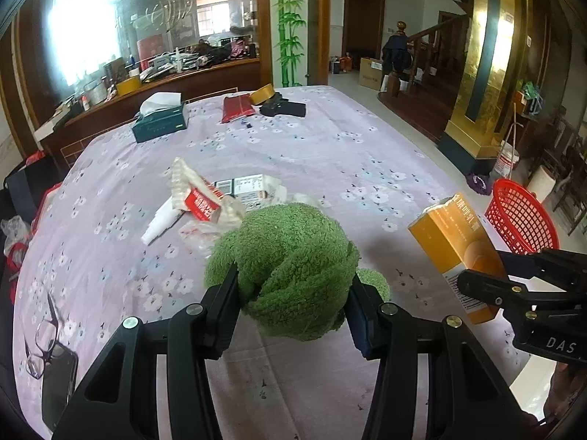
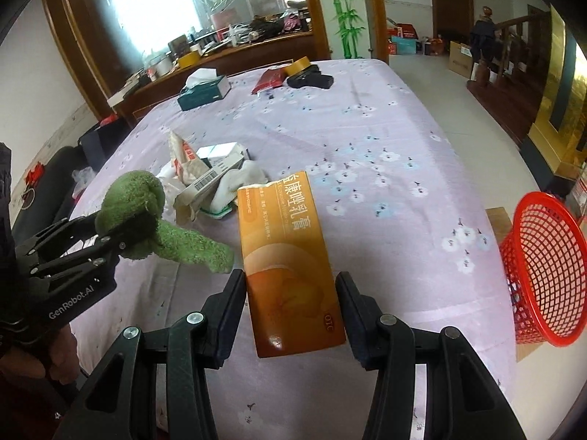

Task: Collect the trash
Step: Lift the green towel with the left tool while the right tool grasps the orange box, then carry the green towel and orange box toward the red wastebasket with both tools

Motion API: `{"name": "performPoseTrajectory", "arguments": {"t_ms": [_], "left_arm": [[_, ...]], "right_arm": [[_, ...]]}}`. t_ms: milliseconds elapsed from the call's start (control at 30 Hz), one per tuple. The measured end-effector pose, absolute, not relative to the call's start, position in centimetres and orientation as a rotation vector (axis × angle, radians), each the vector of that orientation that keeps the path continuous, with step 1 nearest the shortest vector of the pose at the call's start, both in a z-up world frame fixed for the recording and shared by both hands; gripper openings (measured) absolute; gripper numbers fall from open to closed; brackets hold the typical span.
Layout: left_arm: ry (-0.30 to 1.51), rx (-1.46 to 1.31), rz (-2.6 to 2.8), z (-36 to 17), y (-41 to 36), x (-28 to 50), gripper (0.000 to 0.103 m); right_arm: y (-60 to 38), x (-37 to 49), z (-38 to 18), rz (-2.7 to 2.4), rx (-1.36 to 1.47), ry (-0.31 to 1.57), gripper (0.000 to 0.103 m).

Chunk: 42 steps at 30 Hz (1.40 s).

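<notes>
Orange box (image 2: pixel 290 264), long axis pointing forward, sits clamped in our right gripper (image 2: pixel 290 293); red basket (image 2: pixel 543 275) lies rightward, off table edge. Left gripper (image 1: pixel 293 293) grips green cloth (image 1: pixel 293 267).

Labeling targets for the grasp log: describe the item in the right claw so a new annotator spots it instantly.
Start at the table with the lilac floral cloth; at its near edge, left of the red mesh basket, the right claw is shut on an orange carton. It is a flat box with white Chinese lettering, unlike the fuzzy green cloth beside it.
</notes>
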<state>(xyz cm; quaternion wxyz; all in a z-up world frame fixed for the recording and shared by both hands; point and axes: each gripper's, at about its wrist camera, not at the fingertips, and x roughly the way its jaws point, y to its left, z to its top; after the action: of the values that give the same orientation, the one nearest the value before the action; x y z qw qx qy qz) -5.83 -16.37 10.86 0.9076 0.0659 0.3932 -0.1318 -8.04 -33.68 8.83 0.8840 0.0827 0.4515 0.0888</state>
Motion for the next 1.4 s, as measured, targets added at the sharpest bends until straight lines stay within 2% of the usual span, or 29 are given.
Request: {"name": "performPoseTrajectory", "arguments": {"t_ms": [1400], "left_arm": [[0.794, 0.187, -0.340, 11.0, -19.7, -6.4, 0.049]], "right_arm": [[-36.6, -10.0, 9.7, 0.117, 0.224, 0.923, 0.054]]}}
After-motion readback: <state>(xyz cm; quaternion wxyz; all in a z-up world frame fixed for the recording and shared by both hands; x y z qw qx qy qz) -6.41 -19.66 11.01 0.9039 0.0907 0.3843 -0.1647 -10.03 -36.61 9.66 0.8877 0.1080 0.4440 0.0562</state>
